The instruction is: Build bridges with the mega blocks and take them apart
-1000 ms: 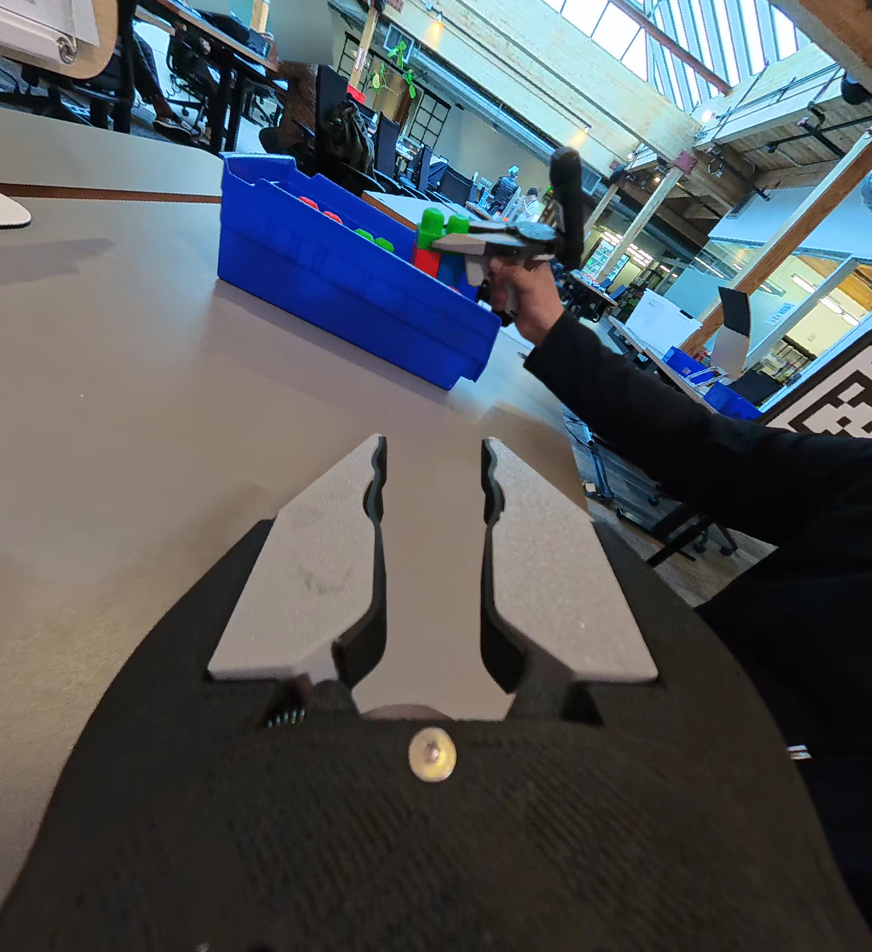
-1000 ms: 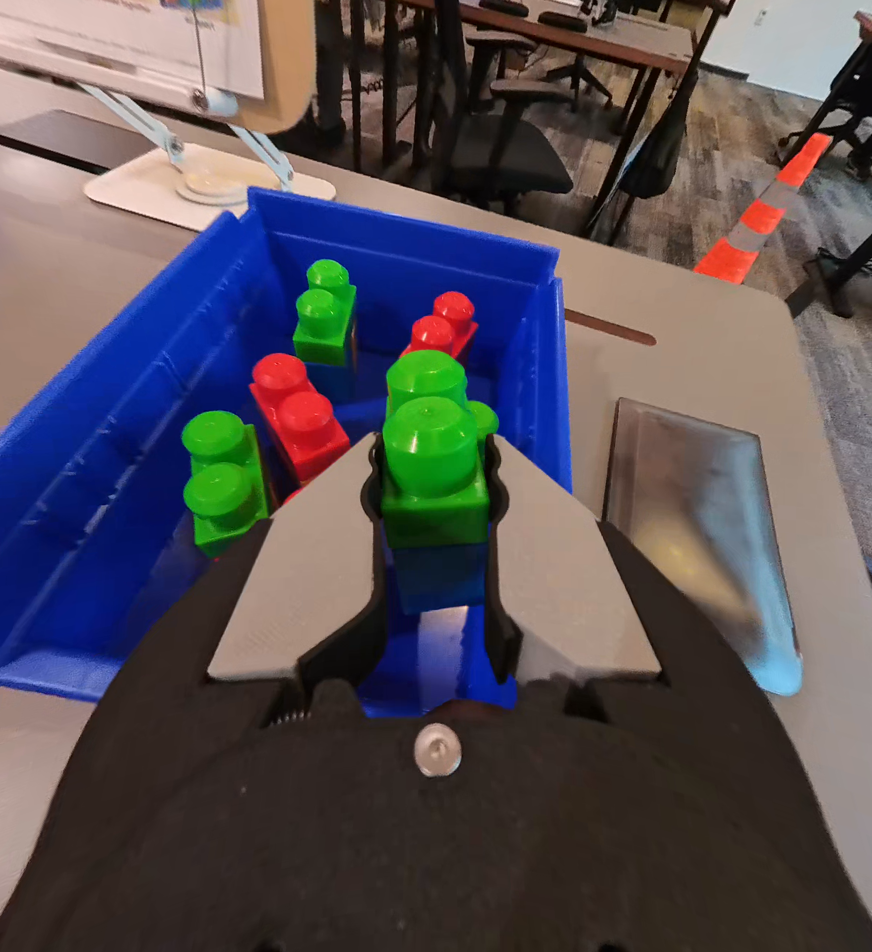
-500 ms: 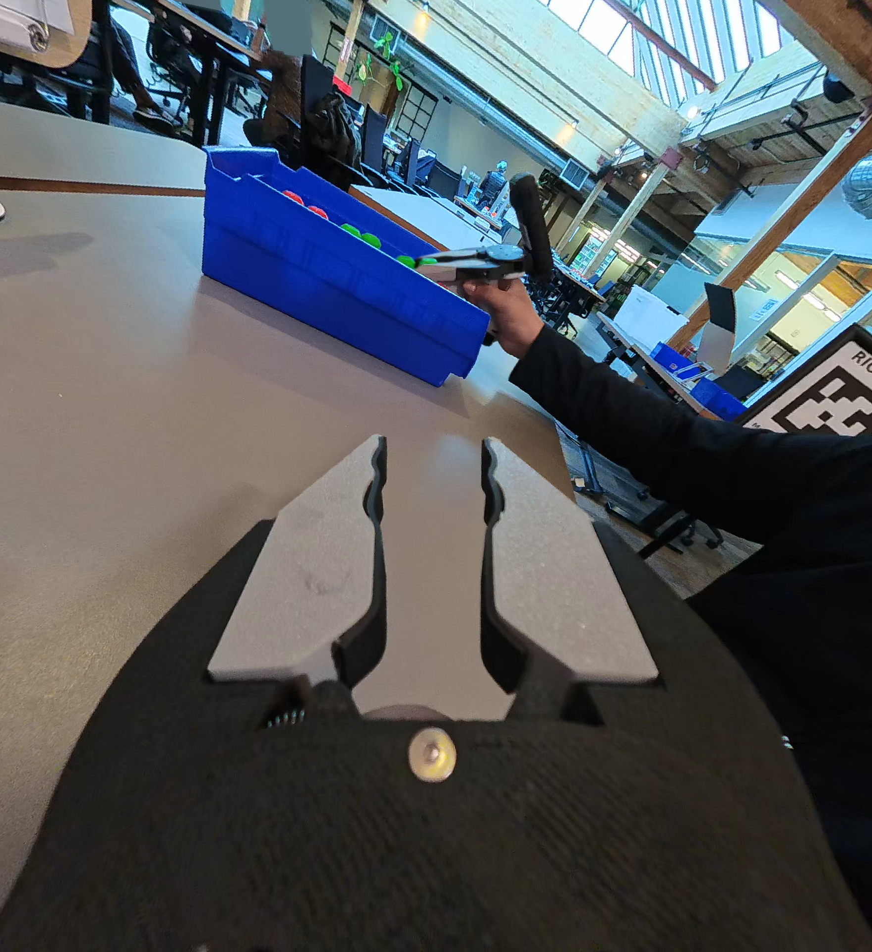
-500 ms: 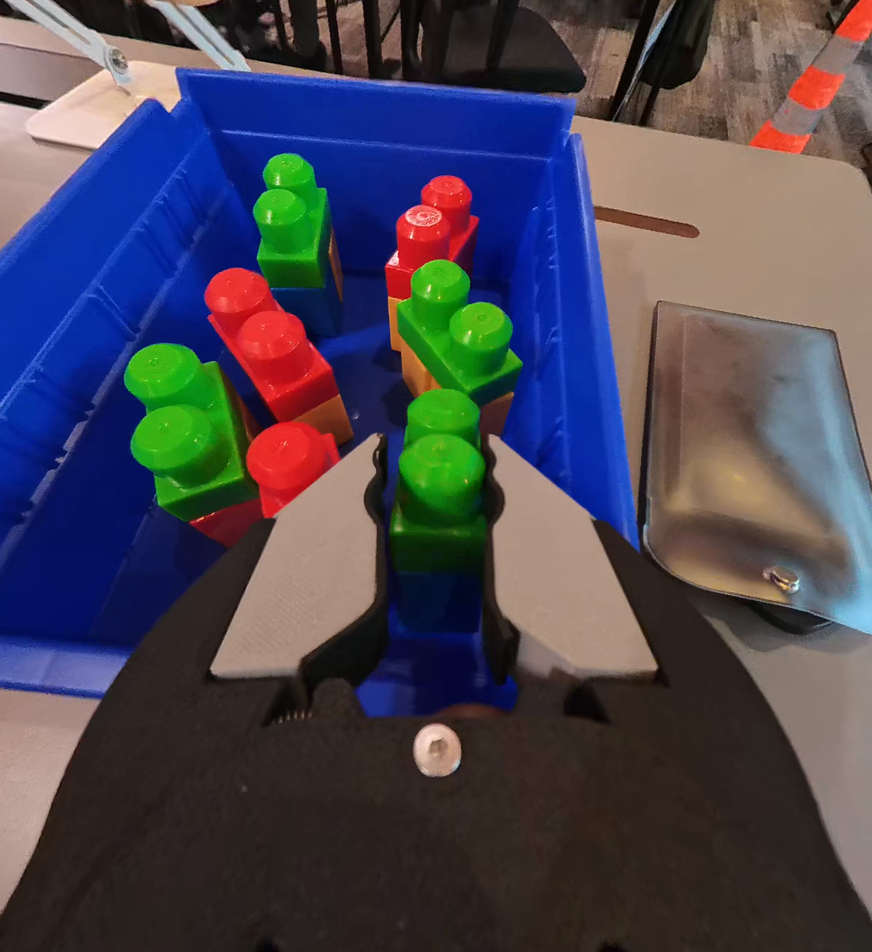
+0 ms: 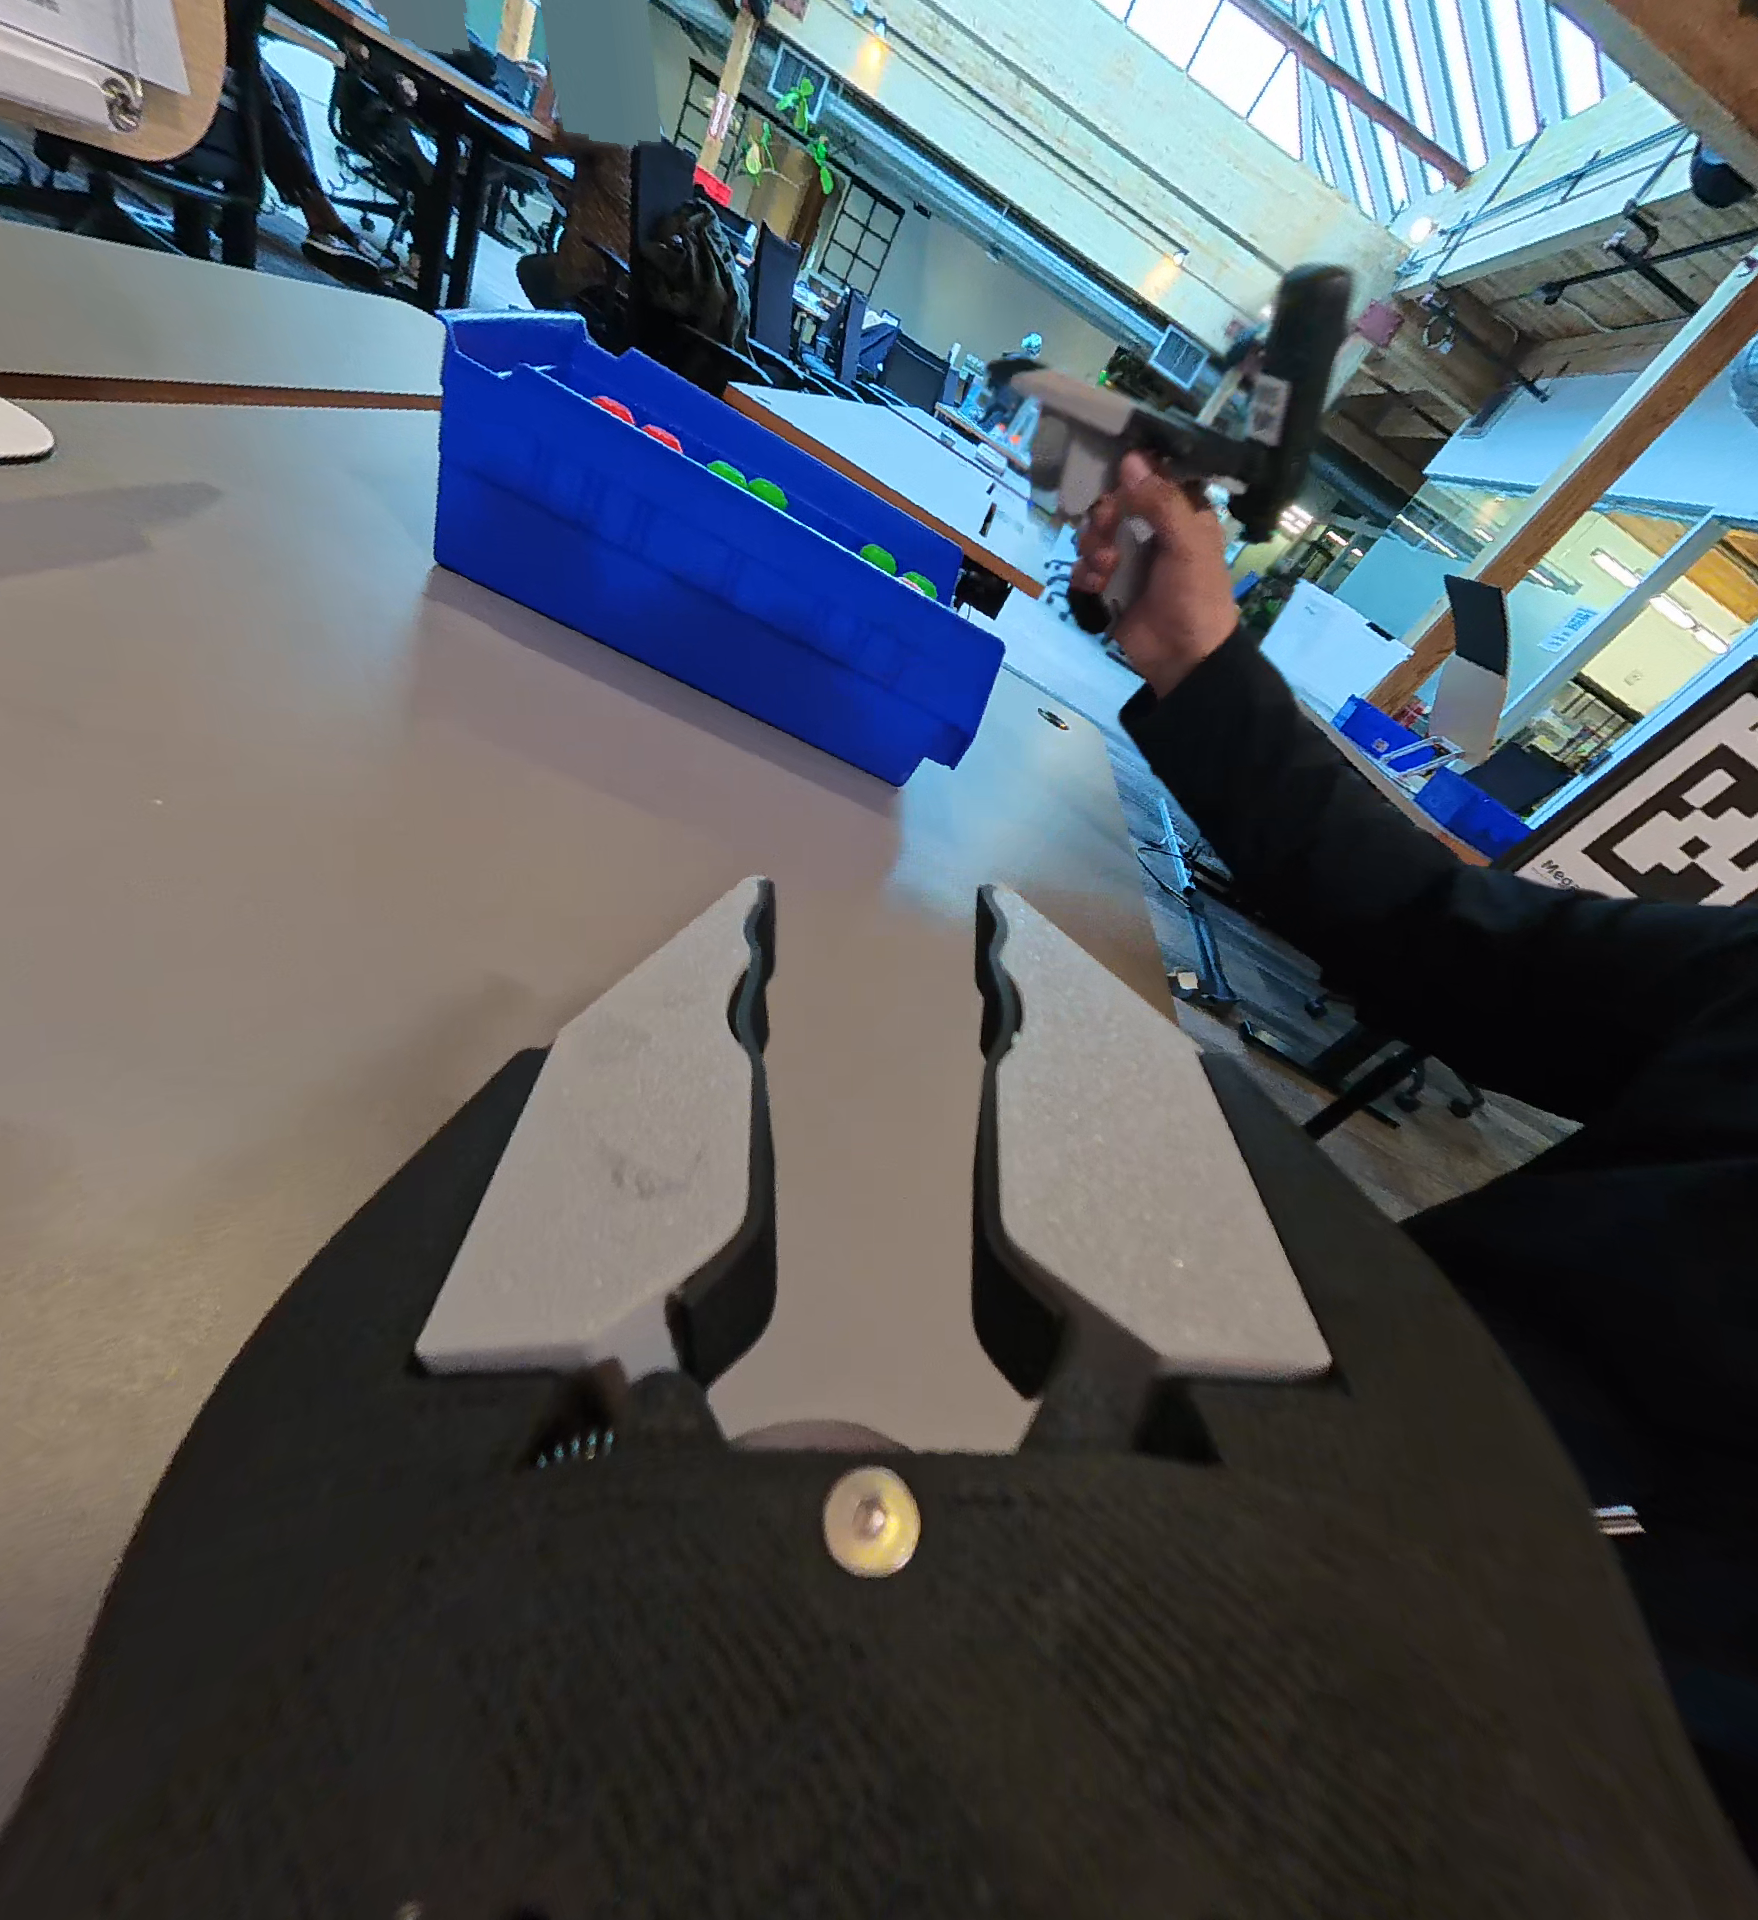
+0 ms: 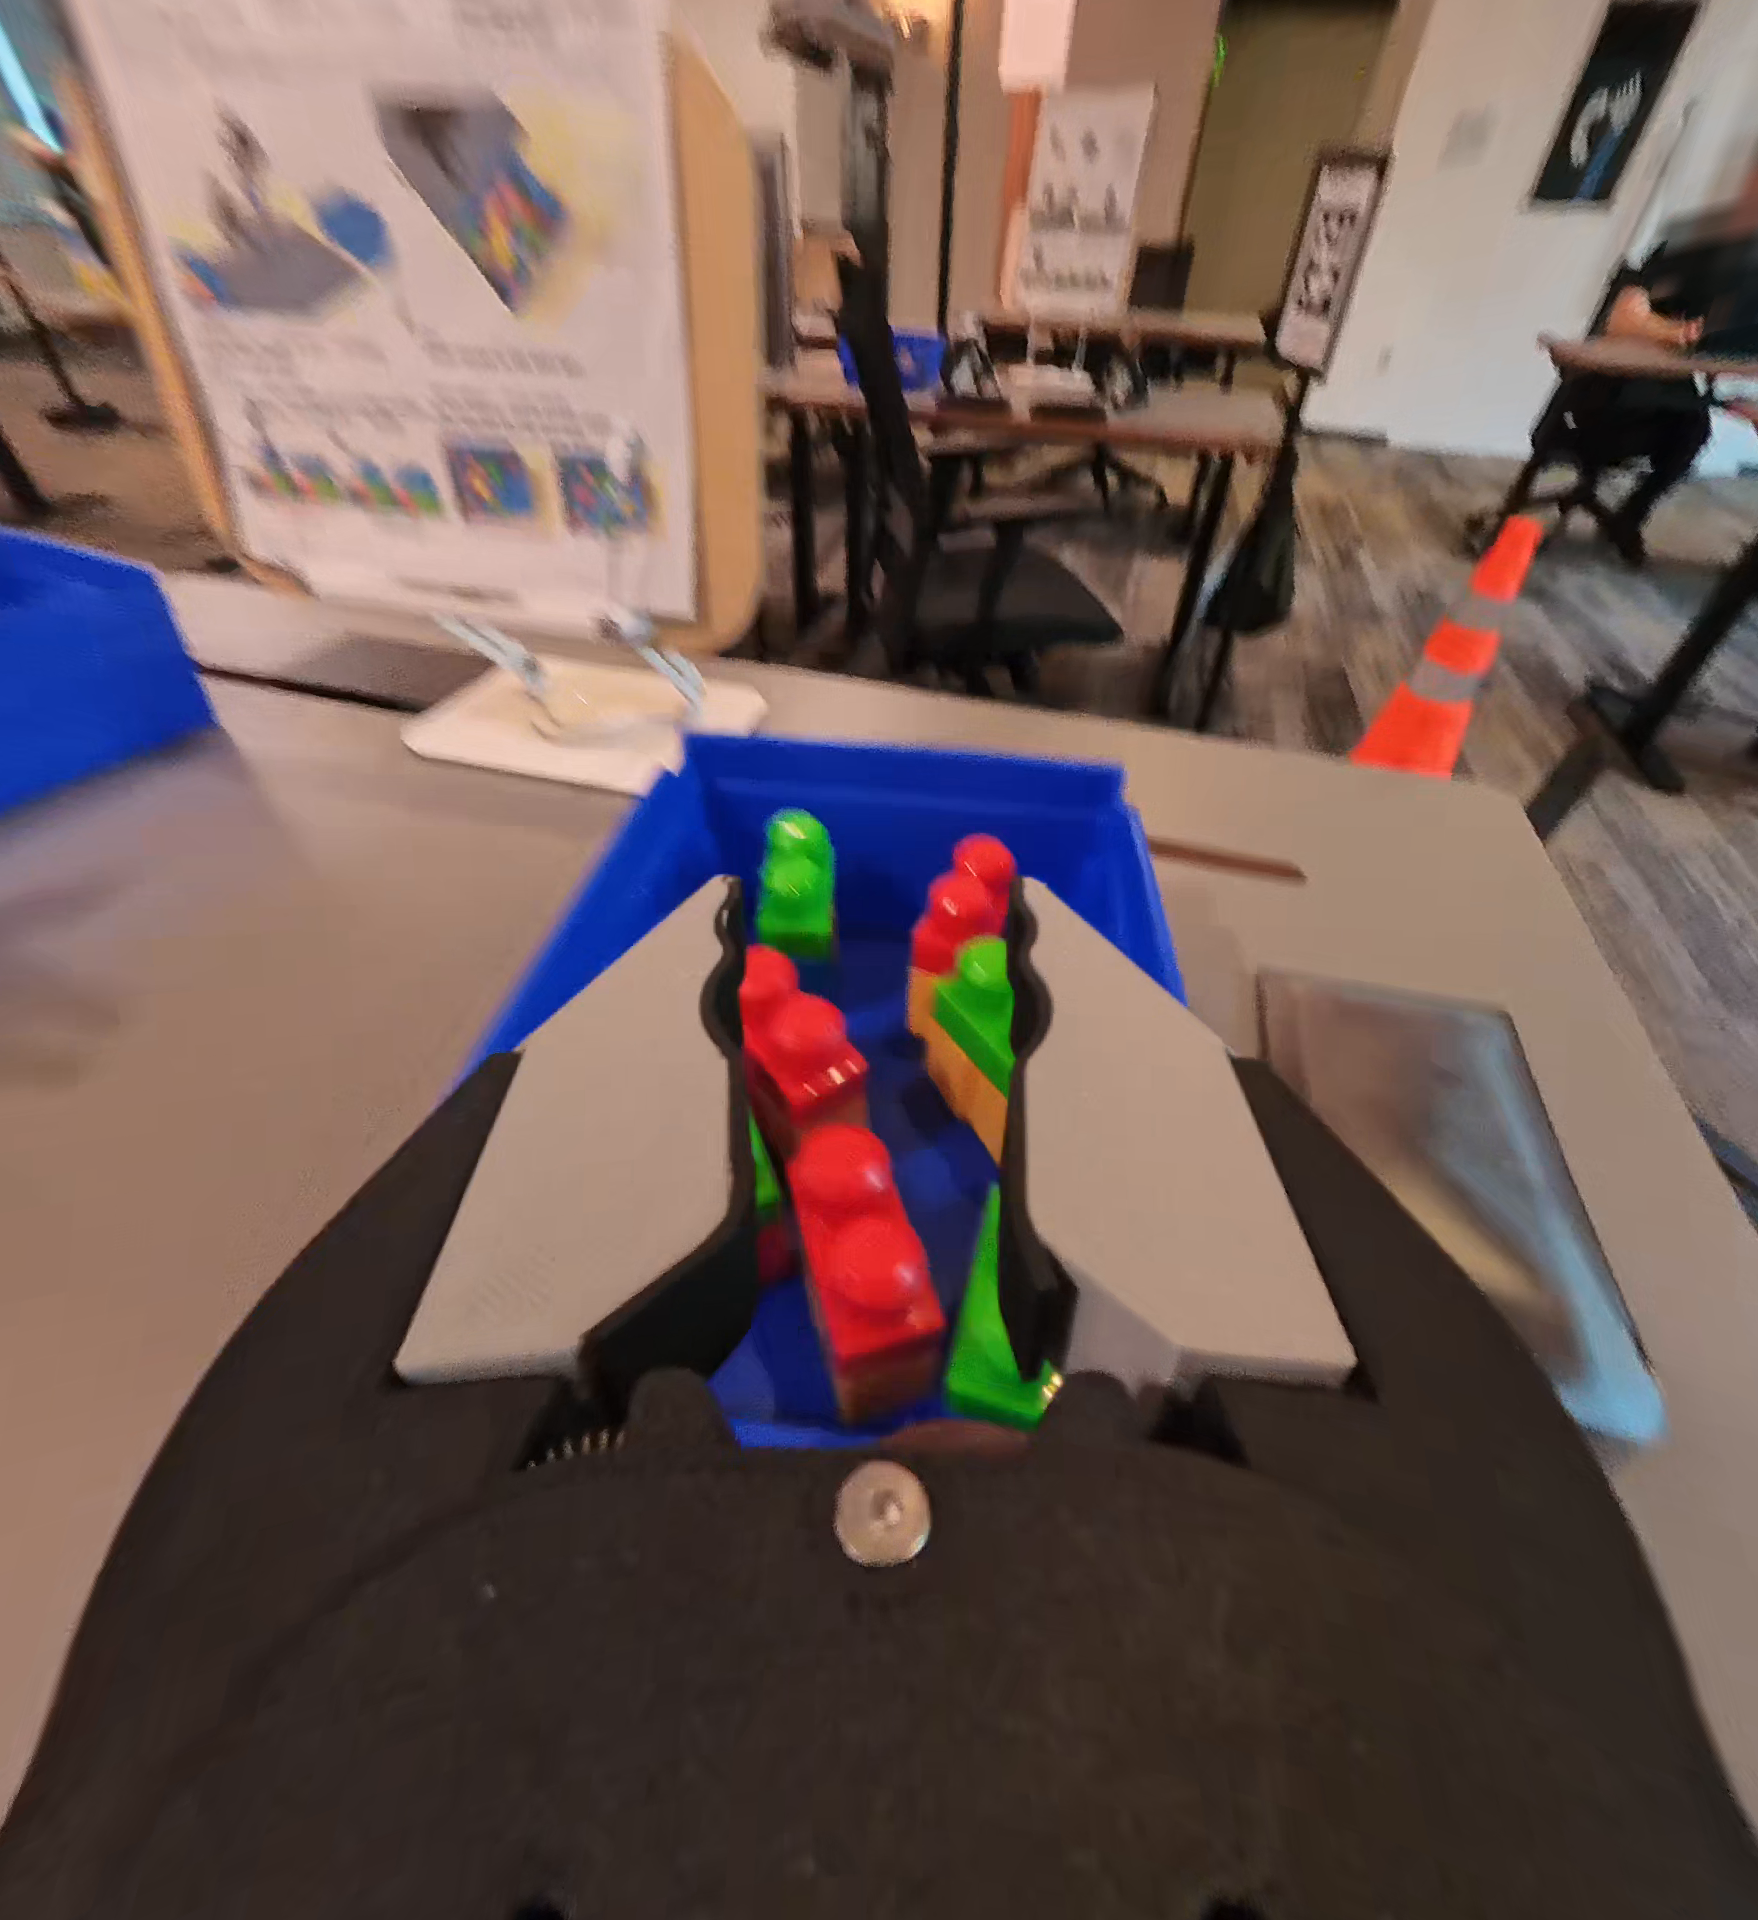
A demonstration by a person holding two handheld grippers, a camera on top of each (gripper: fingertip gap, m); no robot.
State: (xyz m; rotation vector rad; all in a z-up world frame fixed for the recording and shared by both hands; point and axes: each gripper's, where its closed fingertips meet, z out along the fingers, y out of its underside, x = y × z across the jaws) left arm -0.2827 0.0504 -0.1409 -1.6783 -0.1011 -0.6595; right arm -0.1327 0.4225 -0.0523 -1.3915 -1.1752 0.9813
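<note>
A blue bin (image 6: 906, 758) on the grey table holds several two-stud mega blocks standing upright. Among them are a red one on orange (image 6: 859, 1247), another red one (image 6: 802, 1039), a green one on orange (image 6: 979, 1013) and a green one (image 6: 984, 1320) by my right finger. My right gripper (image 6: 875, 904) is open and empty above the near end of the bin; this view is blurred. The left wrist view shows the right gripper (image 5: 1036, 405) raised beyond the bin (image 5: 667, 582). My left gripper (image 5: 875, 899) is open and empty, low over the bare table.
A silver pouch (image 6: 1457, 1164) lies on the table right of the bin. A poster stand (image 6: 439, 312) with a white base (image 6: 584, 717) stands behind it. A second blue bin (image 6: 33, 665) is at far left. A black-sleeved arm (image 5: 1374, 862) crosses the table's right edge. The tips of one gripper are about 40 centimetres away from the tips of the other.
My right gripper opened and let go of the green-on-blue block in the bin, then rose and pulled back. My left gripper stayed open in about the same place.
</note>
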